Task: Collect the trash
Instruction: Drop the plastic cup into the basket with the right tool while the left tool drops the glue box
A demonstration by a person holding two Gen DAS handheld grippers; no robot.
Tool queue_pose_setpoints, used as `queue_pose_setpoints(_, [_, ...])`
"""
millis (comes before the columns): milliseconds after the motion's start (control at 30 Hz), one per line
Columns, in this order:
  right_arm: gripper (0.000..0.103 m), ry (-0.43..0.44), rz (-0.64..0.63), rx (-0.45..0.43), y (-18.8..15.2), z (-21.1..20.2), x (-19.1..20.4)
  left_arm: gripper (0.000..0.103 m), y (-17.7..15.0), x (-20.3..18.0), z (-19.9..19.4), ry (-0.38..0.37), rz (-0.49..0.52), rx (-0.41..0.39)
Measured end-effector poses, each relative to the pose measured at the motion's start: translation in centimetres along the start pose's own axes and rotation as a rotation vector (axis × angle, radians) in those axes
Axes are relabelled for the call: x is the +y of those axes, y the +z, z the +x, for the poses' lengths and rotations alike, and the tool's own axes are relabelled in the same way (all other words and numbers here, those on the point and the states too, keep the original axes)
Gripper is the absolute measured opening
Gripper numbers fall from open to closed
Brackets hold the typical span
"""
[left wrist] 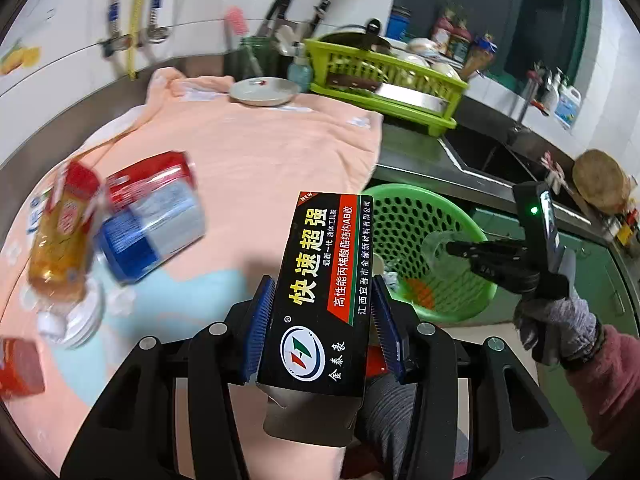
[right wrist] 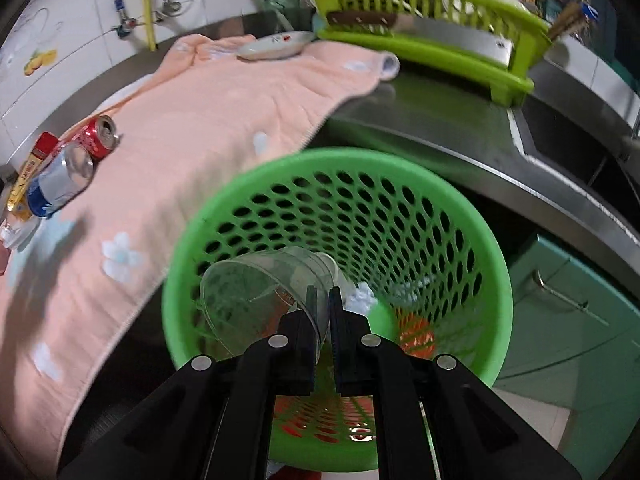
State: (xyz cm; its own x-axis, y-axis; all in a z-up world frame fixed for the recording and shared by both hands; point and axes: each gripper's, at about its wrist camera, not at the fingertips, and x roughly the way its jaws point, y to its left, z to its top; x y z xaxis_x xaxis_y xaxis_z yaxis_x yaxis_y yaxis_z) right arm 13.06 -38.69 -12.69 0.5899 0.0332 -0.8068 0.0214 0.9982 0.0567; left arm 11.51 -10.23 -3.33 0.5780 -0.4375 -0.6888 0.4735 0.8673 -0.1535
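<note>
Currently: both grippers loaded, at the counter edge.
Left gripper [left wrist: 322,312]: blue pads clamped on the two long sides of a black glue box [left wrist: 326,280] with yellow and white print; box stands upright between the fingers, above the pink towel's edge.
Right gripper [right wrist: 323,312]: jaws nearly together, pinching the rim wall of a clear plastic cup [right wrist: 264,292]; cup lies tilted, mouth toward the camera, held over the basket opening.
Green basket [right wrist: 472,236]: perforated plastic, below the counter edge; inside, white crumpled scrap and something orange-red at the bottom.
Pink towel [right wrist: 224,120]: spread over the steel counter, flower pattern.
Remaining trash: red soda can [right wrist: 98,136] and blue-and-silver can [right wrist: 60,184] lying side by side on the towel, yellow-red packet [right wrist: 30,172] just beside them; motion-blurred in the left wrist view.
Background: lime dish rack [right wrist: 432,40] on the counter, small plate [right wrist: 276,45] on the towel's far end.
Person: grey-gloved hand [left wrist: 556,324] on the right gripper's handle.
</note>
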Motion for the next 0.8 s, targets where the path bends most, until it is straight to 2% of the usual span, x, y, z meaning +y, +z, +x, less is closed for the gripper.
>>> queue_pose_setpoints(100, [0.012,0.008,0.026,0.014,-0.5,0.5,-1.2,0.048,0.9,-1.4,1.2,-0.017,0.021,0.011])
queue_pose_setpoints(133, [0.018,0.006,0.035,0.012,-0.3,0.6,-1.4,0.048,1.2,-1.8,1.6,-0.024,0.026,0.014])
queue_pose_setpoints(167, [0.03,0.005,0.044,0.01,-0.4,0.6,-1.7,0.048,1.6,-2.4,2.1,-0.037,0.034,0.019])
queue_pose_setpoints(200, [0.035,0.006,0.049,0.008,-0.3,0.7,-1.9,0.048,1.9,-2.7,2.5,-0.041,0.04,0.021])
queue_pose_setpoints(233, [0.039,-0.001,0.053,-0.004,-0.4,0.5,-2.2,0.048,2.2,-3.3,2.9,-0.047,0.047,0.025])
queue_pose_setpoints(300, [0.04,-0.004,0.053,-0.02,-0.4,-0.1,-2.6,0.048,2.8,-4.3,3.9,-0.065,0.062,0.034])
queue_pose_setpoints(367, [0.05,0.003,0.055,-0.032,-0.4,-0.6,-3.0,0.048,3.1,-5.3,5.0,-0.078,0.078,0.047])
queue_pose_setpoints(800, [0.061,-0.019,0.126,-0.148,-2.3,-6.1,-7.7,0.048,4.5,-11.5,14.3,-0.143,0.135,0.199])
